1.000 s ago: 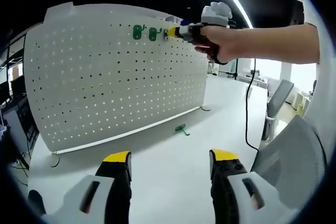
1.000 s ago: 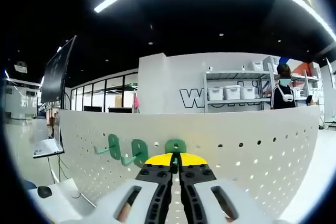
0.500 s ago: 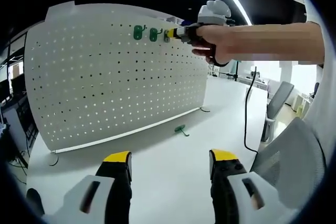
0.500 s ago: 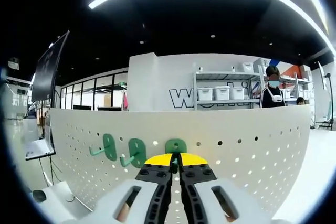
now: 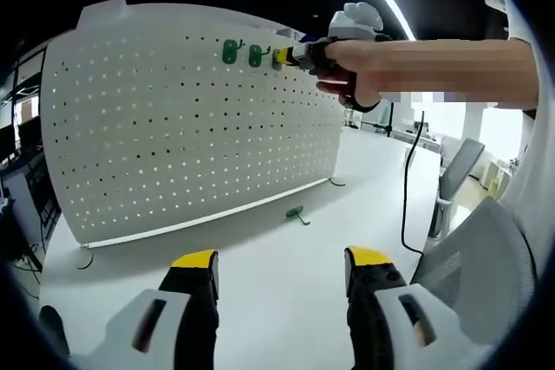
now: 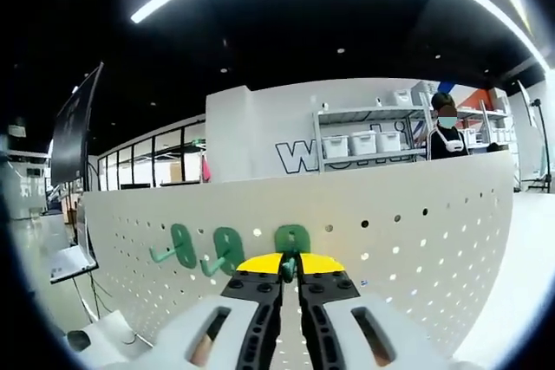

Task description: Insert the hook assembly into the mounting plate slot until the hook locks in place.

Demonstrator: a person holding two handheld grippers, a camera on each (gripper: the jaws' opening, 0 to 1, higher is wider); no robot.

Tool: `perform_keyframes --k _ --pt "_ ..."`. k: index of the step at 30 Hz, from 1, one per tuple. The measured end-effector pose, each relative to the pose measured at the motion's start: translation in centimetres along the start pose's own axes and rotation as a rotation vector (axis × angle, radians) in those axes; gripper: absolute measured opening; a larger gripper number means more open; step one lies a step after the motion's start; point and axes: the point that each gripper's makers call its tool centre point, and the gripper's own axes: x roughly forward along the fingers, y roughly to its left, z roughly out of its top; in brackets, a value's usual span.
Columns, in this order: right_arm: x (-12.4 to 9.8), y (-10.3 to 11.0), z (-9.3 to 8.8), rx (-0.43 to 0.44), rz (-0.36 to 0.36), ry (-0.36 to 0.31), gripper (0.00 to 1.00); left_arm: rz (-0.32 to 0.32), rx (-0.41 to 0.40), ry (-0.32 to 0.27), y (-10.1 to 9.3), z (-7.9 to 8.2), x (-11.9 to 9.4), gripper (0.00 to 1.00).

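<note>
Sitting against the top row of the white board with holes (image 6: 416, 240), the green hook (image 6: 292, 238) is a small flat tab with a hole in it, in the middle of the right gripper view, and the right gripper (image 6: 290, 264) has its yellow-tipped jaws squeezed tight on it. Two more green hooks (image 6: 201, 249) hang on the board just to its left. In the left gripper view the same three hooks sit at the top middle, where the right gripper (image 5: 286, 56) and a hand (image 5: 360, 67) meet the board (image 5: 173, 127). The left gripper (image 5: 279, 266) waits at the bottom with its jaws wide apart, holding nothing. One more green hook (image 5: 297, 213) lies on the white table (image 5: 277, 301) near the foot of the board. A grey chair (image 5: 486, 249) is at the right. Behind the board are shelves with white bins (image 6: 364, 140) and a person (image 6: 447, 132). Compared with a second ago, the held hook's tab looks a bit higher above the yellow tips.
</note>
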Motion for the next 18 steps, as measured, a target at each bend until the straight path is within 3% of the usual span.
perform_keyframes --k 9,18 --pt "-0.5 -0.1 -0.5 -0.020 0.037 0.011 0.09 -0.010 0.002 0.004 -0.1 -0.1 0.3 0.61" --pt "-1.0 0.5 -1.4 -0.048 0.131 0.027 0.27 -0.016 0.001 0.003 -0.2 -0.1 0.3 0.61"
